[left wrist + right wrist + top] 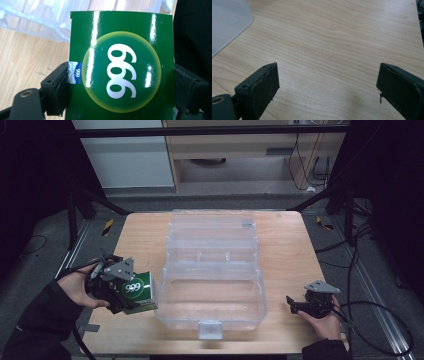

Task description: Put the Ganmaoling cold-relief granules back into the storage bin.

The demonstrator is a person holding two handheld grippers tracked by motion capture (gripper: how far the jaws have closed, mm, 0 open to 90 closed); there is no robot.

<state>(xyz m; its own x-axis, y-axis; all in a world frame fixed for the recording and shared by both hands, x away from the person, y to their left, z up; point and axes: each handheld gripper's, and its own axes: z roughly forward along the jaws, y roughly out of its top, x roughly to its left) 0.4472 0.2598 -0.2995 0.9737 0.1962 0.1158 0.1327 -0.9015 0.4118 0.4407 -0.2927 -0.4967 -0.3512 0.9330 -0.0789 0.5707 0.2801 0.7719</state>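
The green carton (141, 291) printed with a white "999" in a yellow-green disc sits at about eight o'clock on the tabletop (290, 245) in the high view, just beside the left wall of the clear plastic organiser box (212, 270). It is held off the wood, tilted, with its printed face up towards the camera. In the left gripper view the carton (120, 65) stands between the two black jaws, its side edges pressed against the pads; a small blue-and-white "999" label (74, 72) on its left edge lies right against the left pad. The left tool (120, 287) is thus closed to a middling gap, clamped across the carton's width, and a hand (77, 287) in a dark sleeve grips it from nine o'clock.

The organiser box fills the middle of the tabletop, its lid thrown back towards twelve o'clock, its tiered trays stepped open and its latch (210, 329) at six o'clock.

At about four o'clock, well apart from the carton and to the right of the box, the right tool (292, 304) rests low over the wood, held by the other hand (322, 320). In the right gripper view its jaws (328, 86) stand wide apart with bare wood grain between them and a corner of the clear box (229, 20) at ten o'clock.
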